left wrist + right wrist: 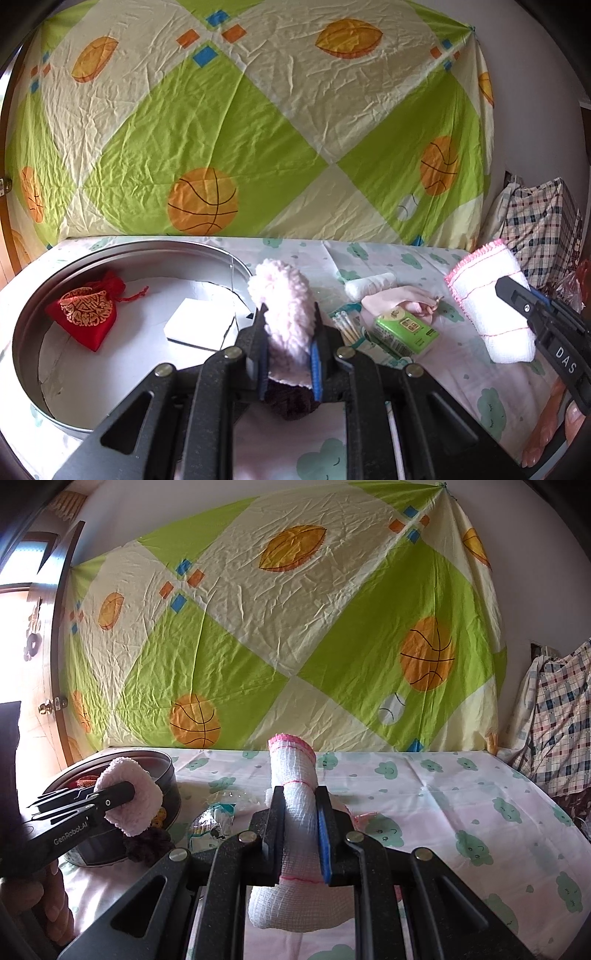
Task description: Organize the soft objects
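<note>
Above the clouded tablecloth point(461, 369), your left gripper point(290, 332) holds a fluffy pink cloth point(284, 295) between its narrow jaws, just beside the round metal tin point(26, 325). Inside this tin lie a red pouch point(86, 314) and a white block point(199, 321). Your right gripper point(301, 830) is clamped on a rolled white towel point(295, 775), lifted off the table.

I see a cloud-print sheeted table point(424, 373), round metal tin point(33, 332), green tissue pack point(406, 330), cotton swabs point(347, 326), pink pouch point(402, 301), white roll point(369, 284) lying on it
</note>
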